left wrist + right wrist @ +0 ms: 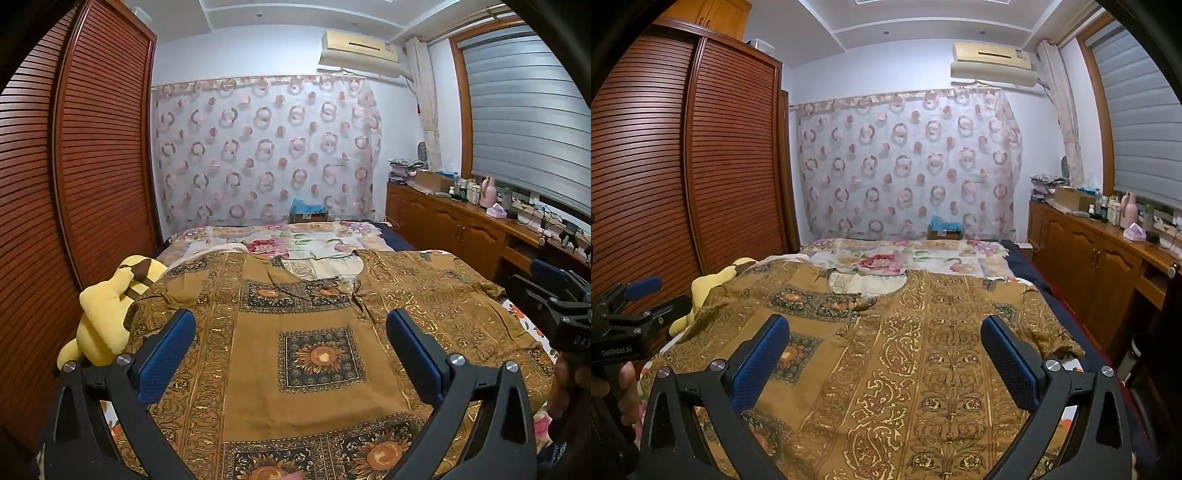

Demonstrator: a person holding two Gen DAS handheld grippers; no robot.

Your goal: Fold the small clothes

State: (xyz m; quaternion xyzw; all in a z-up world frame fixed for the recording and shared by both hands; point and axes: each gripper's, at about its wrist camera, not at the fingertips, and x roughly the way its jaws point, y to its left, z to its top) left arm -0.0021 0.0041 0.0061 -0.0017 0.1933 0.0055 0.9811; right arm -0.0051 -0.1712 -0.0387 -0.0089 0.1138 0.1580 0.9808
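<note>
Folding well means dipping the wide-open left gripper (291, 343) and wide-open right gripper (884, 350) to pinch the brown shirt (314, 317) edges at 6 o'clock.

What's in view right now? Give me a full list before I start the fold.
patterned garment: one, brown-gold, spread flat on bed
floral bedspread: one, white-pink, beyond garment
plush toy: one, yellow, bed's left edge
wardrobe: one, reddish louvred wood, left
curtain: one, pink circles, far wall
air conditioner: one, cream, high on wall
cabinet: one, wooden, cluttered top, right
left tool: open, over garment
right tool: open, over garment
</note>
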